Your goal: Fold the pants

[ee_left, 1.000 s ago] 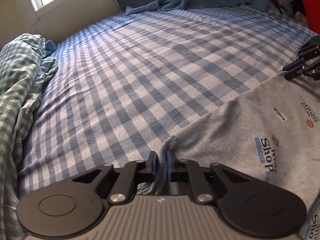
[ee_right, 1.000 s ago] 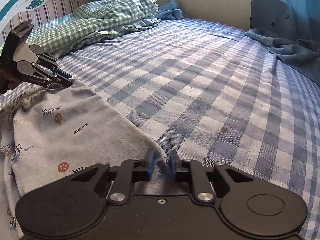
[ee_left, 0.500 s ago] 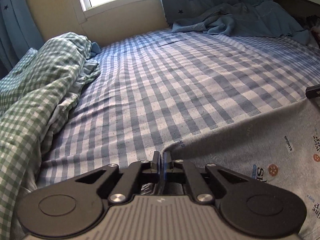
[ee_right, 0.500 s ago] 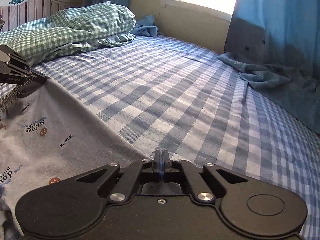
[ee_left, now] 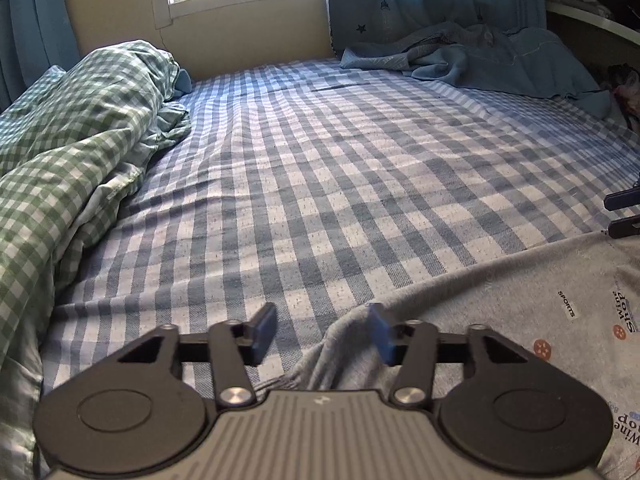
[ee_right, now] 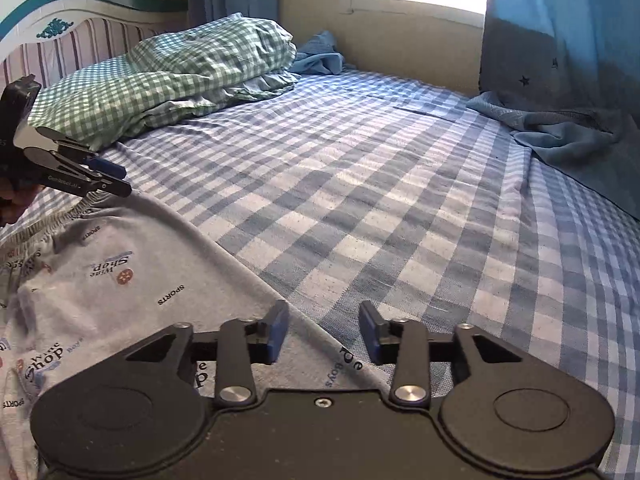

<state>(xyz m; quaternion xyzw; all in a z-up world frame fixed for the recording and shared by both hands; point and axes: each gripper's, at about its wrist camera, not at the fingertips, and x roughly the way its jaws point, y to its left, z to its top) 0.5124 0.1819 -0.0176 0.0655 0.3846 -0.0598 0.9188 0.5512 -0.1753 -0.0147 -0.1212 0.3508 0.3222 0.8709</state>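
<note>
From your left wrist, the left gripper (ee_left: 322, 332) has its fingers spread, released, with the grey printed pants (ee_left: 500, 320) flat on the bed (ee_left: 340, 168) at four o'clock. From your right wrist, the right gripper (ee_right: 324, 336) is spread too, straddling the pants' edge; they lie smooth toward nine o'clock.

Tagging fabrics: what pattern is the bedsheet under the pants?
Blue-and-white check bedsheet; clearest in the left wrist view.

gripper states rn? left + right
Left gripper: open, holding nothing; gray pants lie on the bed under its right finger.
Right gripper: open, holding nothing; the pants edge lies beneath it.
</note>
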